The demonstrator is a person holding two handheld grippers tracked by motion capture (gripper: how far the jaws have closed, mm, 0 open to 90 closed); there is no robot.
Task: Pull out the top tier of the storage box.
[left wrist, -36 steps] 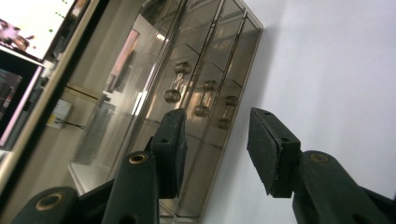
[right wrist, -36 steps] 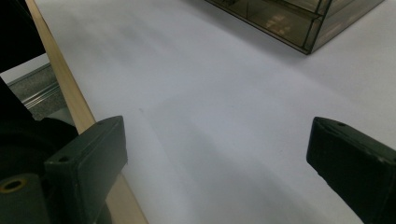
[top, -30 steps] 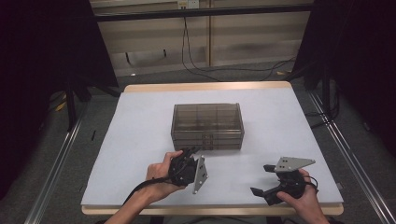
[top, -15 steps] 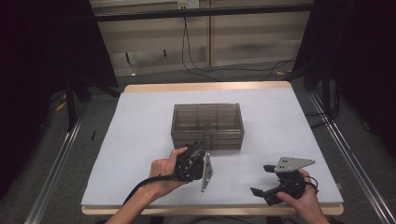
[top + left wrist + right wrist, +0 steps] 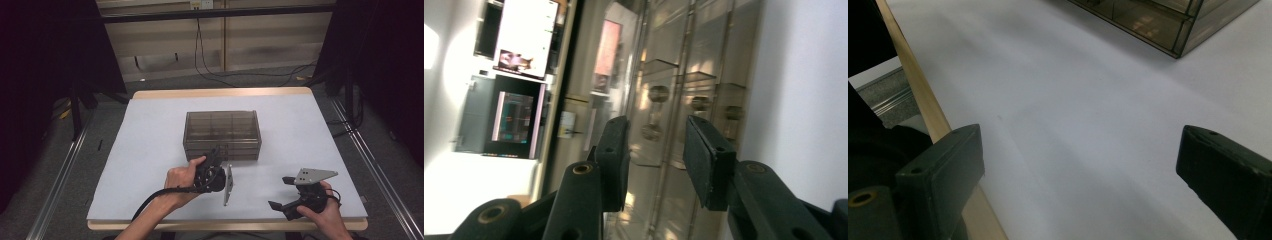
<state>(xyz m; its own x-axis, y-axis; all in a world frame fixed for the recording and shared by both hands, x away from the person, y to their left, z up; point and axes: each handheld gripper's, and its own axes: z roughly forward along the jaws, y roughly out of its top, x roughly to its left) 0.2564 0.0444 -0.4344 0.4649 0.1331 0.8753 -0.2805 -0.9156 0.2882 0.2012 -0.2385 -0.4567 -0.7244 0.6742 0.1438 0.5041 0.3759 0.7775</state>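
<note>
I can read no text, label, brand, number or sign in any view. The smoked drawer cabinet (image 5: 222,135) on the table carries no legible marking on its top or front. Through my left gripper view, at about 9 o'clock, bright panels reflect as a screen (image 5: 514,117), but any characters on it are too blurred to read. A small tag (image 5: 566,125) just beside it is likewise illegible.
</note>
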